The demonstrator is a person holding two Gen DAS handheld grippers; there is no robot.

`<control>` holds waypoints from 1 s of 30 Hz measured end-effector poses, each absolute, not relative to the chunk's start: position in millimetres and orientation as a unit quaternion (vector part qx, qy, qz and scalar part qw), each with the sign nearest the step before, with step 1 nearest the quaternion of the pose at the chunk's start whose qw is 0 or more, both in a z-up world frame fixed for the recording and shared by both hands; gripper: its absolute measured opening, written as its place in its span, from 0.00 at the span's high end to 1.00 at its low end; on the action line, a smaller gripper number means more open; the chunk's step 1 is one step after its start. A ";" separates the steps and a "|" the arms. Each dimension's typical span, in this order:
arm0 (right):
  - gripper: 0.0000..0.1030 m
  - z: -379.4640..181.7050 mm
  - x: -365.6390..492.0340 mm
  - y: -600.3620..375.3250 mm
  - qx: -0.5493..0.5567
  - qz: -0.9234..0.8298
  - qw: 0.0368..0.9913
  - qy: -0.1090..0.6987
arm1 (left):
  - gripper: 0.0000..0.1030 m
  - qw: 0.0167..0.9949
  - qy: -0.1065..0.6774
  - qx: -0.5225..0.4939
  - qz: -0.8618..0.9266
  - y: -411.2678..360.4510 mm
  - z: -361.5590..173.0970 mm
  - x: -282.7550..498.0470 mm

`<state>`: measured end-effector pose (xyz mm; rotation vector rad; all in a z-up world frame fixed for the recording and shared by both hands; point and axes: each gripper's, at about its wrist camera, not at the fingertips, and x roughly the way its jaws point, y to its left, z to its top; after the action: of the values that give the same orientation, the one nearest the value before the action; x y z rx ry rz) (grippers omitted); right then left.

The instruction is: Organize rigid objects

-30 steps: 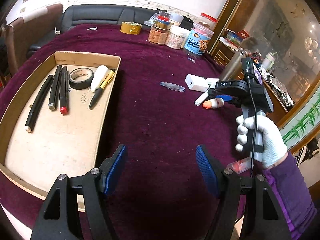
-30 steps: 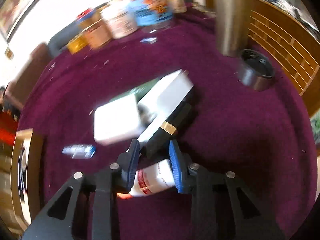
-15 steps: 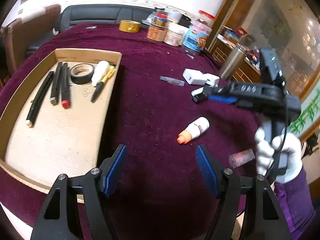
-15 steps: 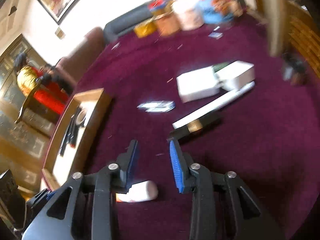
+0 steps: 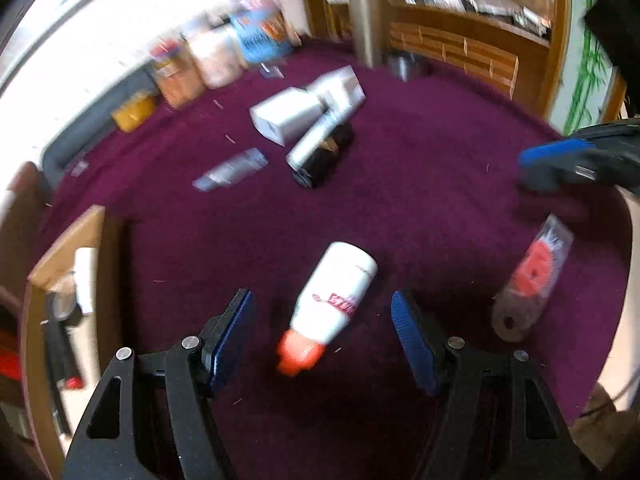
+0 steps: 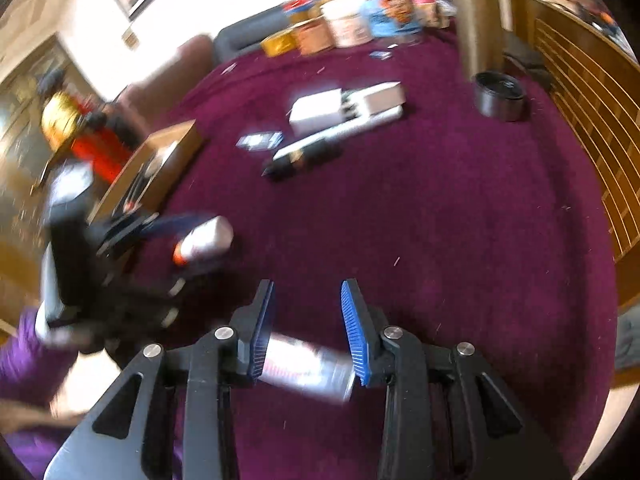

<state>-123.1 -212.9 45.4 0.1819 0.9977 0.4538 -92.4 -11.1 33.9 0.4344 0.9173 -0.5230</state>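
A white bottle with an orange cap (image 5: 334,300) lies on the purple cloth (image 5: 420,184), cap toward the camera. My left gripper (image 5: 322,340) straddles it; its jaws are closing, and the pads stand clear of the bottle on both sides. The right wrist view also shows the bottle (image 6: 206,238), blurred, at the left. My right gripper (image 6: 308,320) is narrowly open and holds nothing. A clear packet (image 6: 308,366) lies on the cloth beneath it, with something red inside (image 5: 532,276). The open cardboard box (image 5: 64,264) with pens and tape sits at the left.
A white charger (image 5: 288,116), a white carton (image 5: 340,88), a black and white tube (image 5: 316,152) and a small clear packet (image 5: 232,170) lie mid-table. Jars (image 5: 216,56) and a steel flask (image 5: 368,12) stand at the back. A black lid (image 6: 498,94) rests near the wooden rail.
The right gripper let go of the bottle onto the cloth and drew back to the right. The left gripper swung right and down until its fingers straddle the bottle.
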 end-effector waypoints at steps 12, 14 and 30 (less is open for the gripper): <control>0.68 33.6 -153.8 -155.3 -0.123 0.292 0.817 0.482 | 0.78 0.859 0.434 0.072 -0.263 37.8 67.9 -106.7; 0.58 31.7 -157.8 -144.4 -0.177 0.283 0.815 0.473 | 0.78 0.864 0.427 0.046 -0.265 53.4 78.3 -113.2; 0.76 21.9 -123.2 -157.5 -0.079 0.239 0.824 0.508 | 0.78 0.897 0.396 -0.069 -0.185 159.2 92.4 -139.1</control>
<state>-123.2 -157.5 21.9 -0.1688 1.0792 0.5079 -139.1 159.2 92.4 -0.1430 0.8198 -0.3838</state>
